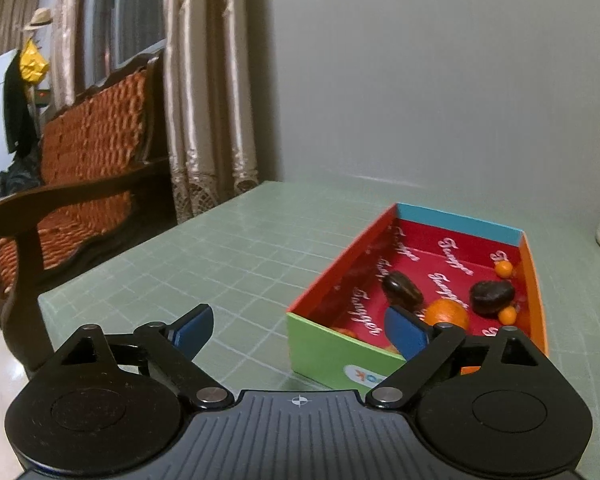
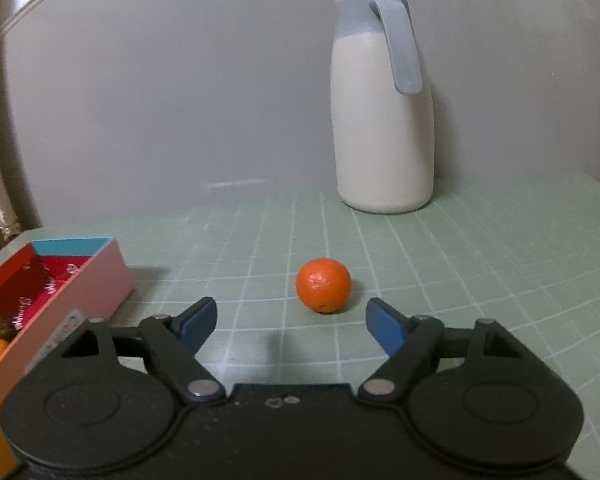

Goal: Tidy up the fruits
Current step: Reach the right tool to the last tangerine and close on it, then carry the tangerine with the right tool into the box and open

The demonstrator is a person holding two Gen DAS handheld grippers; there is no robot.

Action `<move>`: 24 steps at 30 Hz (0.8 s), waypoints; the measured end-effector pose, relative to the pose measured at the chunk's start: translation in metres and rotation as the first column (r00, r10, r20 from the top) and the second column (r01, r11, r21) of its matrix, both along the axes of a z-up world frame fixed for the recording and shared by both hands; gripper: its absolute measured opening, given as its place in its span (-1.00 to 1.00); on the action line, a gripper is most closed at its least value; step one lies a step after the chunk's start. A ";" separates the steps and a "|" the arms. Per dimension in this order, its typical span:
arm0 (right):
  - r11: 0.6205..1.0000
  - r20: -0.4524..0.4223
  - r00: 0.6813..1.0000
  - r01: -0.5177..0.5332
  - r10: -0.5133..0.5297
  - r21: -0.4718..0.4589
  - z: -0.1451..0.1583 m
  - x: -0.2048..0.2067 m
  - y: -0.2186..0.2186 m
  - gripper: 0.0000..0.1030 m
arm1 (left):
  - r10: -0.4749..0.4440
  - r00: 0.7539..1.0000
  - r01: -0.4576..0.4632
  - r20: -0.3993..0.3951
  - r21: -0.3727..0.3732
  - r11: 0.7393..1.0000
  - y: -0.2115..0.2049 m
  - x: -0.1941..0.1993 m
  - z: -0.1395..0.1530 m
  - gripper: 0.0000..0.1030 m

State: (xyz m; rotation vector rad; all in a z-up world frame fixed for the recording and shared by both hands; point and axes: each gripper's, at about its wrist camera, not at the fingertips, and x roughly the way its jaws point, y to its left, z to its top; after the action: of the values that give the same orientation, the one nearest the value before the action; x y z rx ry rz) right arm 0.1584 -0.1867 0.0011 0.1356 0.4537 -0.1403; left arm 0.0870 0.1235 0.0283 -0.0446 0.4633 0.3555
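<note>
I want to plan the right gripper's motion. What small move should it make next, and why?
Probably ease the right gripper forward until its open jaws sit on either side of the orange. The orange lies alone on the green mat, just ahead of the fingertips and not yet between them, while the other fruits are already in the box.

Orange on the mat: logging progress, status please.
Both grippers, left and right, open, empty. Orange loose on mat ahead of right gripper, outside box. Path clear; jug behind.
</note>
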 end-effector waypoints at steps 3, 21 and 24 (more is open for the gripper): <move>1.000 -0.024 1.000 0.005 -0.005 0.004 -0.003 0.012 -0.004 0.48 | 0.034 0.999 -0.034 0.013 -0.010 0.999 0.006 -0.001 0.001 0.79; 1.000 -0.115 0.993 0.024 -0.025 -0.011 -0.012 0.057 -0.020 0.01 | 0.115 0.993 -0.115 -0.015 -0.015 0.993 0.022 0.003 -0.006 0.90; 1.000 -0.126 0.992 0.016 -0.018 -0.017 -0.012 0.060 -0.019 -0.07 | 0.121 0.993 -0.121 -0.016 -0.023 0.992 0.024 0.003 -0.006 0.90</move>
State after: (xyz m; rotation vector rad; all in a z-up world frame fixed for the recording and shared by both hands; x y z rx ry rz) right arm 0.2183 -0.2055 -0.0113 0.1150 0.5780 -0.1695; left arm 0.0898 0.1477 0.0220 -0.0939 0.4808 0.4693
